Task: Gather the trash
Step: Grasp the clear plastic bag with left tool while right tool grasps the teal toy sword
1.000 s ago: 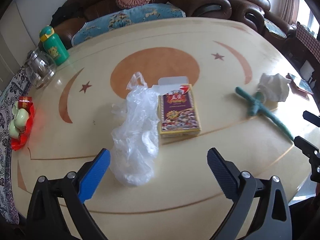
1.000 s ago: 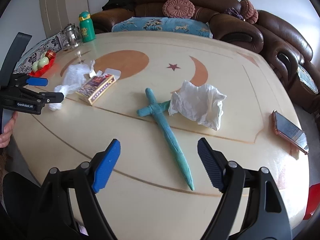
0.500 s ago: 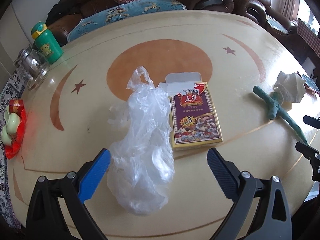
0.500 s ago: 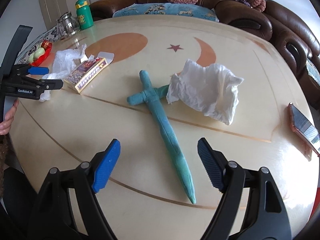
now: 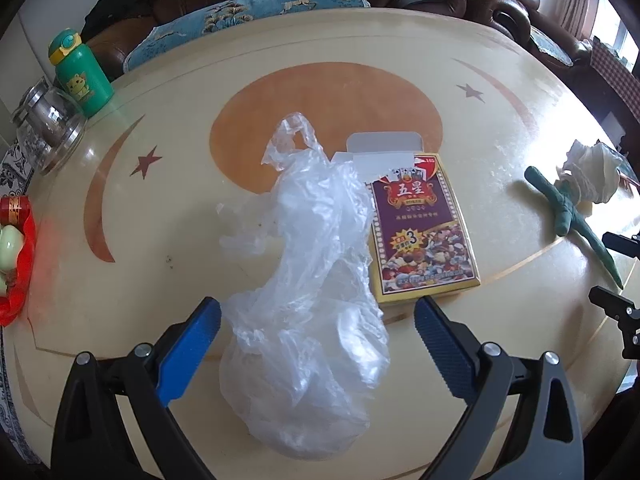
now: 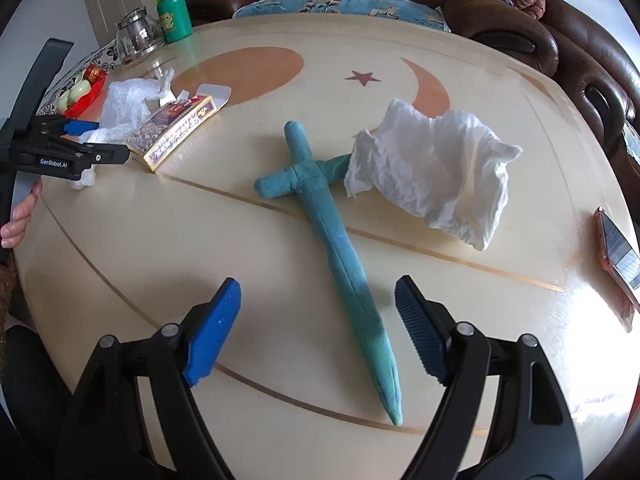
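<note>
Both of my grippers have come forward since a second ago: my left gripper [image 5: 316, 332] now has the crumpled clear plastic bag [image 5: 308, 280] lying between its wide-open blue fingers, gripping nothing, and my right gripper [image 6: 318, 312] hangs wide open and empty over the blade of the long teal plush sword [image 6: 340, 248].

Everything sits on the round cream desk [image 6: 200, 240] with orange moon and star inlays. On it, the crumpled white paper towel [image 6: 436, 168] touches one arm of the sword's crossguard. A purple and gold playing-card box [image 5: 420, 232] with its flap open lies just beside the bag, possibly touching it. At the far edge stand a glass teapot [image 5: 48, 132] and a green children's bottle [image 5: 80, 76], and an orange-cased phone [image 6: 618, 252] lies near my right.
</note>
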Demonstrator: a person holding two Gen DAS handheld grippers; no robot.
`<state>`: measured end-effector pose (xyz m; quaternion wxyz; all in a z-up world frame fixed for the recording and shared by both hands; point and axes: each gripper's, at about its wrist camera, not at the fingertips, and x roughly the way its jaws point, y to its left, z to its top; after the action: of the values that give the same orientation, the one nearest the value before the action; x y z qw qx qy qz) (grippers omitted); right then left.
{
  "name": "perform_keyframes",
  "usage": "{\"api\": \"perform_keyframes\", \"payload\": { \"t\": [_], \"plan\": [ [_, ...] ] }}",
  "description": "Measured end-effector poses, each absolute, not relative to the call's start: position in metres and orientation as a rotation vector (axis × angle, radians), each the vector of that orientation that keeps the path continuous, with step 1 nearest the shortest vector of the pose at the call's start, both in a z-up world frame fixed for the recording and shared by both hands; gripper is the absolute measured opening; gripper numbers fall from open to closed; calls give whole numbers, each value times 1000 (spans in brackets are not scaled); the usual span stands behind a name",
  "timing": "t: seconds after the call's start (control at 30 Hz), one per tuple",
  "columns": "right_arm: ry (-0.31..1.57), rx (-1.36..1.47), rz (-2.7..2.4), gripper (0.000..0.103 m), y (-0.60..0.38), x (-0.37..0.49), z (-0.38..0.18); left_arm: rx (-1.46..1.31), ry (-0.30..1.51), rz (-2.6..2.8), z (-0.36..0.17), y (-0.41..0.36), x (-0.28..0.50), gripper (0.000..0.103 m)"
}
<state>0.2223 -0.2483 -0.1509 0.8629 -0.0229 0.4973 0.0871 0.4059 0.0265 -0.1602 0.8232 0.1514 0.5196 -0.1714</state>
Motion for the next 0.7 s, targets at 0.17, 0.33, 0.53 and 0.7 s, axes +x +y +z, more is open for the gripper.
{"api": "perform_keyframes", "payload": {
  "t": [0.17, 0.33, 0.53, 0.7],
  "plan": [
    [1043, -74, 181, 78, -244, 224, -152, 334, 1108, -389, -165, 27, 408, 87],
    [1044, -90, 184, 75, -240, 227, -153, 343, 1106, -412, -168, 23, 402, 76],
    [1044, -100, 205, 51, -237, 230, -150, 336, 1111, -431, -167, 22, 400, 68],
    [1043, -110, 224, 33, -233, 229, -149, 316, 1119, -439, -166, 21, 398, 60]
  ]
}}
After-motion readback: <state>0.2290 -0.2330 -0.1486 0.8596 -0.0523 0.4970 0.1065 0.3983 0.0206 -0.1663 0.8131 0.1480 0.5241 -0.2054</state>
